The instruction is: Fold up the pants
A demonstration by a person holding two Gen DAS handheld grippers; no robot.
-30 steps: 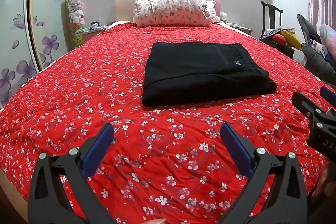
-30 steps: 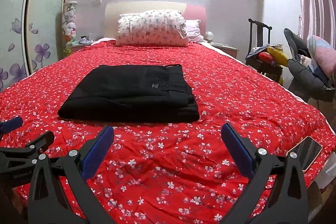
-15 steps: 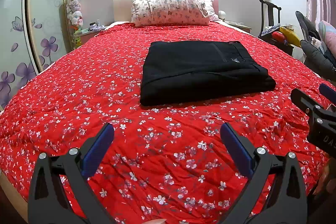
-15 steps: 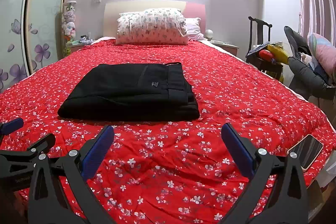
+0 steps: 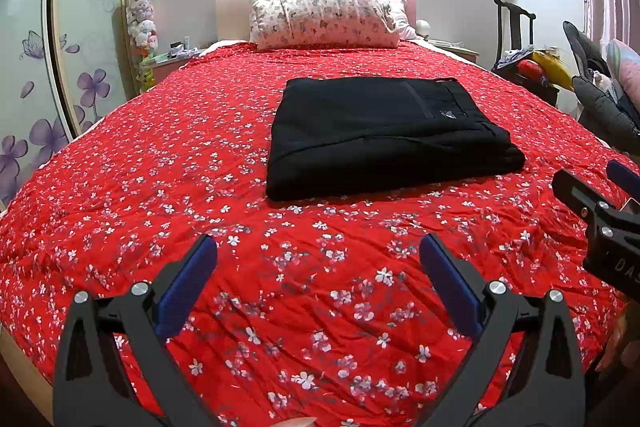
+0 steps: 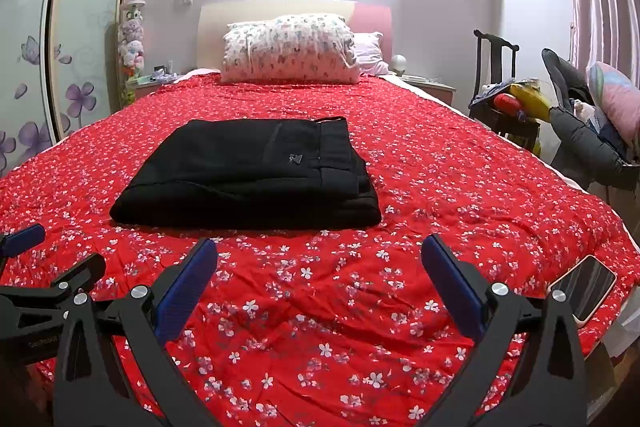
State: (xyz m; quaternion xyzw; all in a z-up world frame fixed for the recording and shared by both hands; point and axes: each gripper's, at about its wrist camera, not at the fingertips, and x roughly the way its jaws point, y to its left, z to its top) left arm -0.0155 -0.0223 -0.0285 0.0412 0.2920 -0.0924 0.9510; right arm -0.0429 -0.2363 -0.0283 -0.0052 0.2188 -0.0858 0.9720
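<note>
Black pants point(image 5: 384, 135) lie folded into a flat rectangle on the red floral bedspread point(image 5: 160, 155), in the middle of the bed; they also show in the right wrist view point(image 6: 256, 175). My left gripper point(image 5: 318, 263) is open and empty, held above the bedspread near the foot of the bed, well short of the pants. My right gripper point(image 6: 318, 263) is open and empty too, beside the left one. The right gripper's fingers point(image 5: 576, 195) show at the right edge of the left wrist view.
A floral pillow point(image 6: 292, 55) leans on the headboard. A phone point(image 6: 584, 287) lies at the bed's right front corner. A chair with clothes point(image 6: 508, 99) and bags stands right of the bed. A wardrobe with flower-print doors point(image 5: 60, 67) is at the left.
Both grippers have drawn back slightly and tilted up, so the pants sit a little farther off in both views. The pants have not moved.
</note>
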